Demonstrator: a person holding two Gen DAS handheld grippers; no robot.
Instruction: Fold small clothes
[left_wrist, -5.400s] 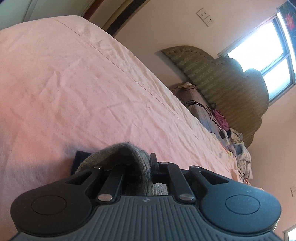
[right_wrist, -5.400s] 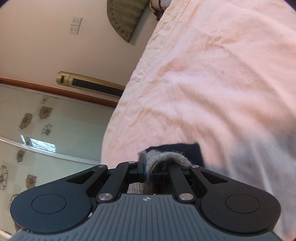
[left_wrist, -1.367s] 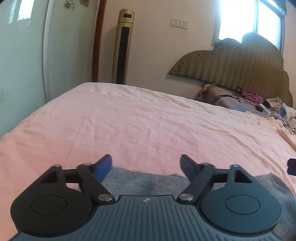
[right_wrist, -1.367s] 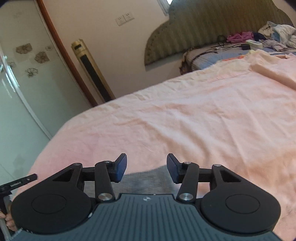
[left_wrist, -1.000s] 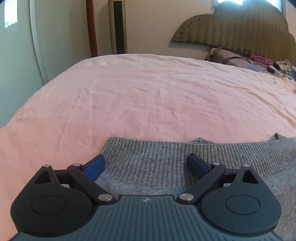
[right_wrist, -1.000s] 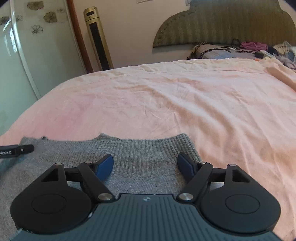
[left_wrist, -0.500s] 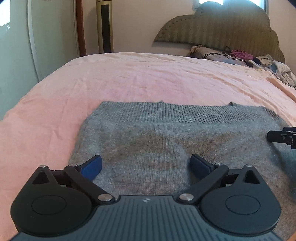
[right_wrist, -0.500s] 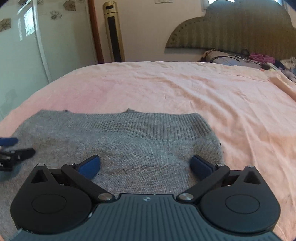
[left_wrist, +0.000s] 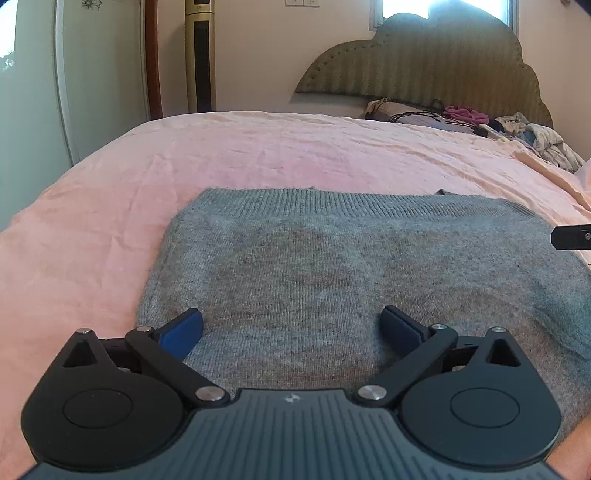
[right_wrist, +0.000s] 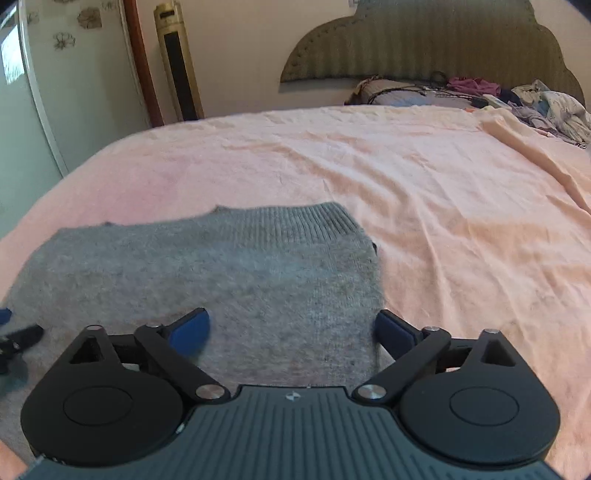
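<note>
Laid flat now across the near part of the pink bedsheet (left_wrist: 258, 155): 1 grey knitted garment (left_wrist: 351, 266), ribbed band along its far edge, where about 5 seconds back it hung bunched in both sets of tongs. Released since then, and both tools drawn back toward the near side over the last second, so more of the knit shows ahead of them than before. Left gripper (left_wrist: 291, 326) spread wide, blue pads apart with only flat knit seen between them, nothing clamped. Right gripper (right_wrist: 291, 328) likewise spread close to its widest, gone from partly open a second ago to fully open, with the garment's right side edge running just inside its right-hand pad, nothing pinched. Tip of the right tool visible at the right border of the left view, over the garment's right side; tip of the left tool blurred at the left border of the right view. Right view slightly smeared, so probably still in motion. Judged from this: spreading step finished, garment smooth enough, no fold yet made. Likely next: taking hold of 2 corners or a side edge and carrying it over. Headboard (left_wrist: 424, 62), tower fan (left_wrist: 199, 55) and a heap of other clothes (right_wrist: 546, 103) at the far end, well apart from the work
</note>
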